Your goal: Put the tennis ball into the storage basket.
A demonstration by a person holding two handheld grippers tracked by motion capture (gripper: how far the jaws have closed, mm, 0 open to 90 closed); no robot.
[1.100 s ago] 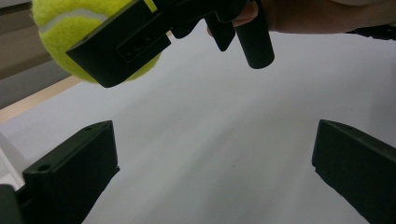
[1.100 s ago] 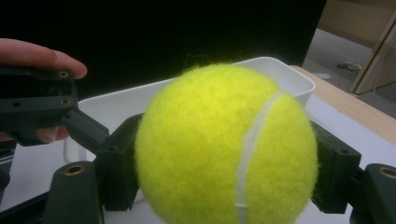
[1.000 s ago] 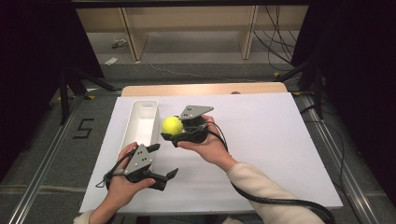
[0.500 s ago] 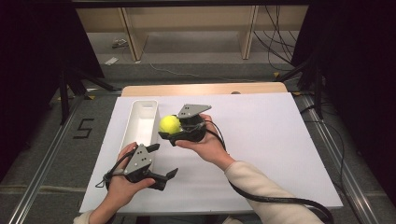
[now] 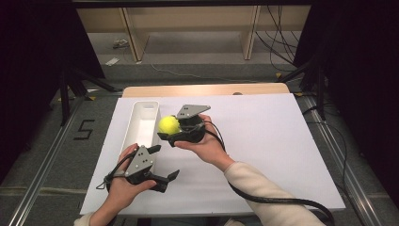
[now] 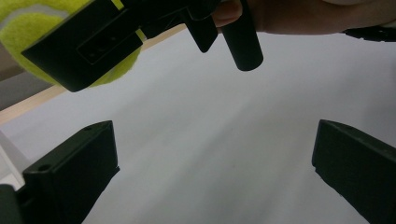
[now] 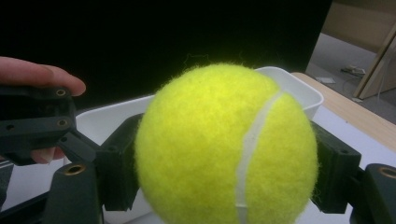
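Note:
A yellow tennis ball (image 5: 168, 125) is clamped in my right gripper (image 5: 167, 127), lifted above the white table sheet right beside the white tray (image 5: 141, 110). Up close, the ball (image 7: 226, 149) sits between the two black jaws, with the tray's rim (image 7: 299, 84) just behind it. My left gripper (image 5: 164, 181) rests low near the table's front left, jaws spread wide with nothing between them. Along its jaws I see the ball (image 6: 18, 28) and the other gripper at the upper left, above bare white sheet.
The white sheet (image 5: 263, 141) covers the table, with a wooden strip (image 5: 207, 89) along the far edge. The long tray stands lengthwise at the left. Black frames and cables flank the table on the floor.
The right gripper has carried the ball slightly left and toward the tray. The left gripper has stayed in place.

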